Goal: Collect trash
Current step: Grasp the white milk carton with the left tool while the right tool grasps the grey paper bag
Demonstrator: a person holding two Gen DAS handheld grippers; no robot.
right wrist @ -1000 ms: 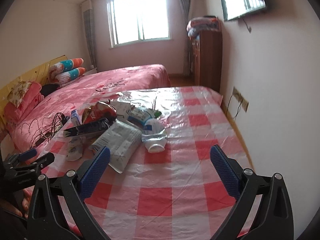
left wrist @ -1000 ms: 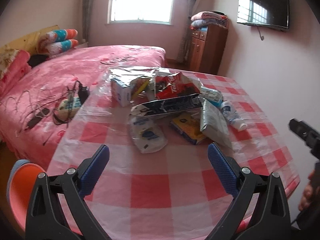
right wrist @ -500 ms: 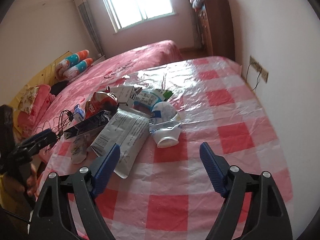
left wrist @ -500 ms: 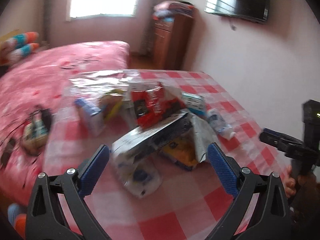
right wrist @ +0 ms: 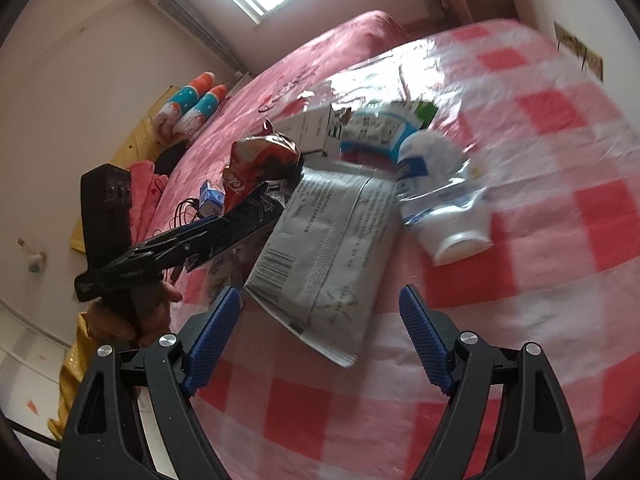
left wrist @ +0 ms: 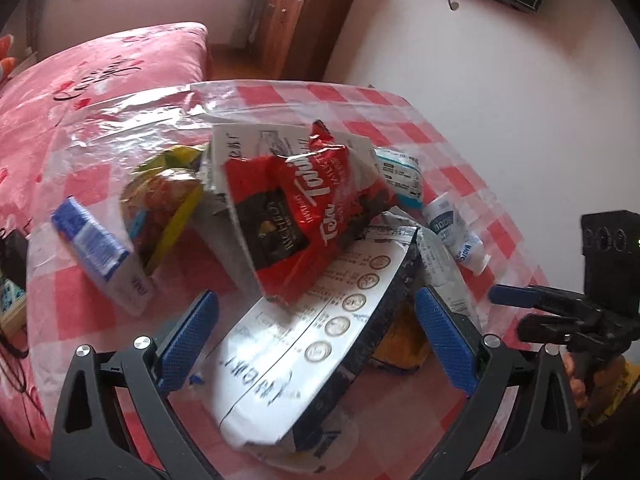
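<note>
Trash heap on checkered counter, beside pink bed. Left claw released, jaws astride flattened white-and-black carton, pads not touching it; red snack bag lying across carton's far end. Right claw released after narrowing a bit, nothing gripped, grey foil pouch just ahead, crushed white bottle beside pouch.

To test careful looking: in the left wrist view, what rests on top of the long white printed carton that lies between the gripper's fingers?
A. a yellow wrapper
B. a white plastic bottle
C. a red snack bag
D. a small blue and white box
C: the red snack bag lies across the far end of the white carton.
</note>
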